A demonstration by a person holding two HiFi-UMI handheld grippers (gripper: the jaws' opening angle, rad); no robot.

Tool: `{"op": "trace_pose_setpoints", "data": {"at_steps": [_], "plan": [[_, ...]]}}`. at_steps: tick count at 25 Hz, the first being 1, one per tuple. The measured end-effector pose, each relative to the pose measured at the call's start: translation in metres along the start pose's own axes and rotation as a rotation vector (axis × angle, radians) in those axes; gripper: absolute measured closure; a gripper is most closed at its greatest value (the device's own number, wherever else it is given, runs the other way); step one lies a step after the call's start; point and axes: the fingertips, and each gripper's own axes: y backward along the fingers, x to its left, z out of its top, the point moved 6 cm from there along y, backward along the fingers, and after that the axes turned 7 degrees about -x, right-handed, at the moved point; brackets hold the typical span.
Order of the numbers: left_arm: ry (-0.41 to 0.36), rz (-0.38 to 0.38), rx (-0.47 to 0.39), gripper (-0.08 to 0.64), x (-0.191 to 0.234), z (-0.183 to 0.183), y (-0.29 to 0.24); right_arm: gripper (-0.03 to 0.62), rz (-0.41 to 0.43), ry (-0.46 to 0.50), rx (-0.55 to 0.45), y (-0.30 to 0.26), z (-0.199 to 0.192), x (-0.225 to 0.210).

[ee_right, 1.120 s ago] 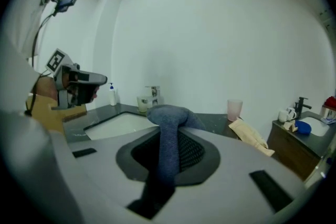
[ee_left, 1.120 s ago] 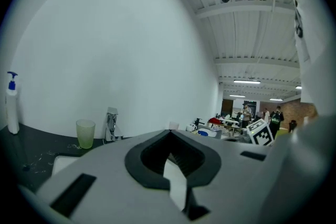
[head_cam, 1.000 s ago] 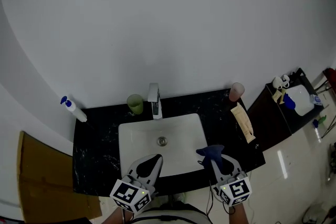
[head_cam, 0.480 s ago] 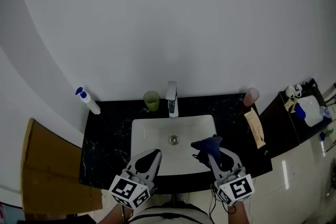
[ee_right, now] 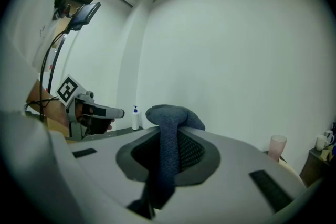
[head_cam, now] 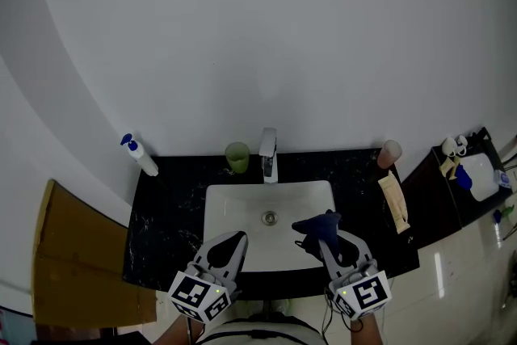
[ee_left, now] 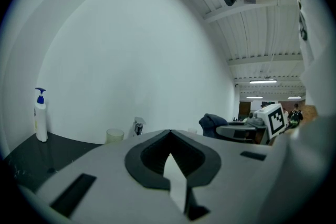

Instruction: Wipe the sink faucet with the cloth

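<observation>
The chrome faucet [head_cam: 268, 153] stands at the back of the white sink [head_cam: 242, 202], small in the left gripper view as the faucet [ee_left: 139, 126]. My right gripper [head_cam: 321, 229] hovers over the basin's front right, shut on a dark blue cloth [head_cam: 315, 224] that bunches past its tips. In the right gripper view the cloth [ee_right: 167, 165] runs down between the jaws of the right gripper [ee_right: 170, 131]. My left gripper [head_cam: 238, 238] is over the basin's front left, shut and holding nothing; its jaws meet at the left gripper tip [ee_left: 169, 132]. Both are well short of the faucet.
On the black counter [head_cam: 170, 214] stand a green cup [head_cam: 237, 157] left of the faucet, a spray bottle [head_cam: 139, 156] at the far left, a pink cup [head_cam: 389, 153] and a flat packet [head_cam: 393, 202] at the right. A brown board [head_cam: 73, 262] leans at the left.
The right gripper with the cloth has come up and in over the basin. The left gripper shifted slightly. The head view has swung, so the counter sits further right in the picture.
</observation>
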Motion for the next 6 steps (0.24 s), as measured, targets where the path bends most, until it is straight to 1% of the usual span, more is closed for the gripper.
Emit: {"op": "trace_pose_setpoints", "data": {"at_steps": [6], "plan": [[-0.001, 0.015, 0.003, 0.560, -0.0012, 0.0029, 0.0022, 0.534, 0.014, 0.000, 0.001, 0.0000, 0.0000, 0.0006]]}}
